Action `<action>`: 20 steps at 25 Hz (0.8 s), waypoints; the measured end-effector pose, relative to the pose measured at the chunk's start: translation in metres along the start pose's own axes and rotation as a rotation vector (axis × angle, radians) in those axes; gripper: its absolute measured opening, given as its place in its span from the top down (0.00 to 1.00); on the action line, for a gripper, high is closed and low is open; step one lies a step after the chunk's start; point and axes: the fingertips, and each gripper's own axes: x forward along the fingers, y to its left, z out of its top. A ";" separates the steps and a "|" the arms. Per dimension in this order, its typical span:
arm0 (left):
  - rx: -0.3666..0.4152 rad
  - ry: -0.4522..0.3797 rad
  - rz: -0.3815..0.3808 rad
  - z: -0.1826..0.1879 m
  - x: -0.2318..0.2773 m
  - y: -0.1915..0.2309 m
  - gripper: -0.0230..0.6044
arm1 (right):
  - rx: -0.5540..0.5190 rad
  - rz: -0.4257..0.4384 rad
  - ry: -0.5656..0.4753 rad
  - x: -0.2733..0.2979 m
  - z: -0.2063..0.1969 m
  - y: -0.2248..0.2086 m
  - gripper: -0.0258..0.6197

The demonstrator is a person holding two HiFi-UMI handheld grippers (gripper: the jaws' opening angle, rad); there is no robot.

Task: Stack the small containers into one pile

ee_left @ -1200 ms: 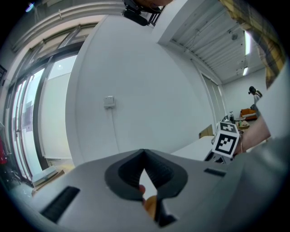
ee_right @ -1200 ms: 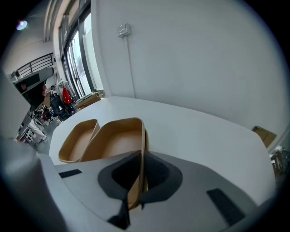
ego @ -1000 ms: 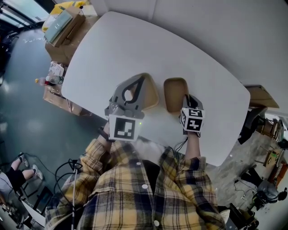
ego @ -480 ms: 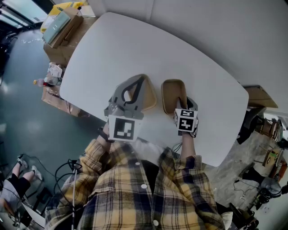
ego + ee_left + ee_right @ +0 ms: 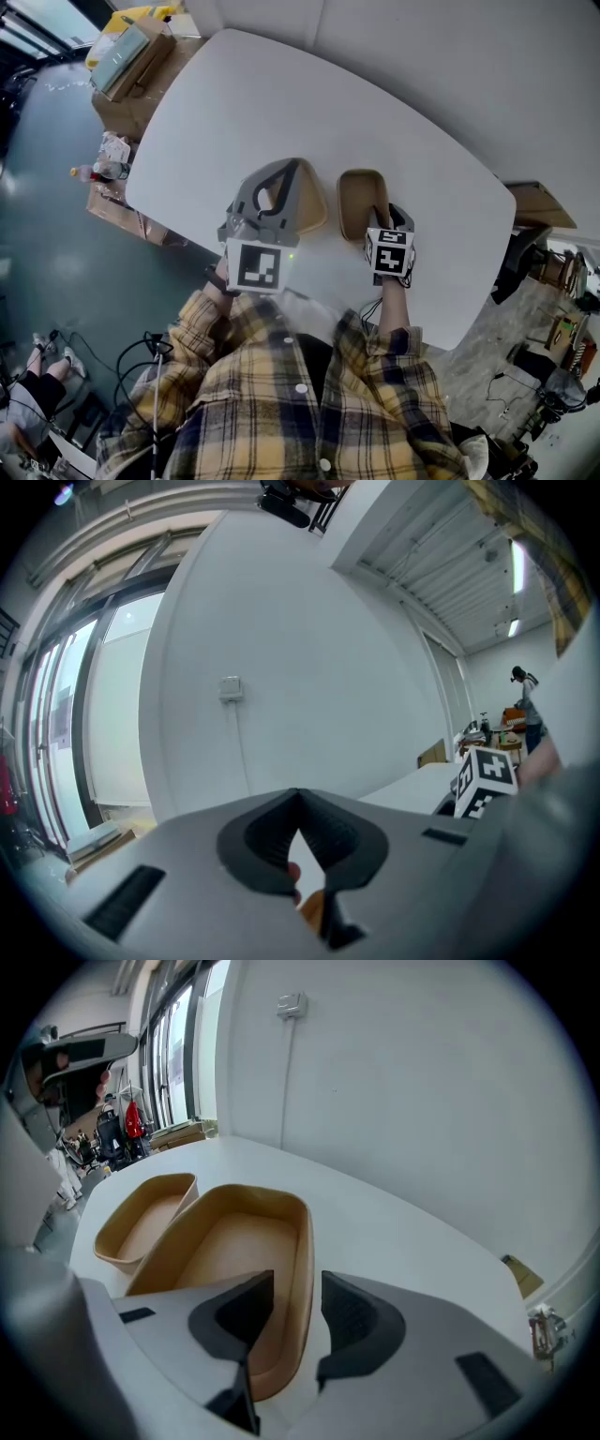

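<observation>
Looks like the grasp before the lift. Straddling the nearer container [image 5: 234, 1241] with the right claw [image 5: 297, 1283], over the long wall at 3 o'clock in the right gripper view. Jaws spread after just opening, one pad on each side of the rim, neither pressing yet.

Best to sink a little deeper over that wall before closing, then pinch gently. Thin and stiff, probably card or moulded pulp, likely to buckle under a hard squeeze. Lift level, carry toward 9 o'clock, line up the long sides with the other container [image 5: 141, 1222] and lower straight in. Count on the tapered walls to guide the nesting. Watch for tipping when gripped by one edge only.

Holding the left claw [image 5: 295, 169] over the other container, tips together, nothing visibly pinched. Could steady the lower piece against sliding.

Both resting on the white desk [image 5: 281, 94], just beside each other, a strip of desk between in the head view. Matte tan, smooth inside, rounded-rectangle outline, flat floor, walls flaring to a thin rim. Desk top smooth, slippery by the look.
</observation>
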 end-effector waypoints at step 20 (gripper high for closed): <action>-0.056 0.058 0.089 -0.030 -0.031 0.038 0.93 | -0.057 0.360 -0.157 -0.032 0.107 0.117 0.73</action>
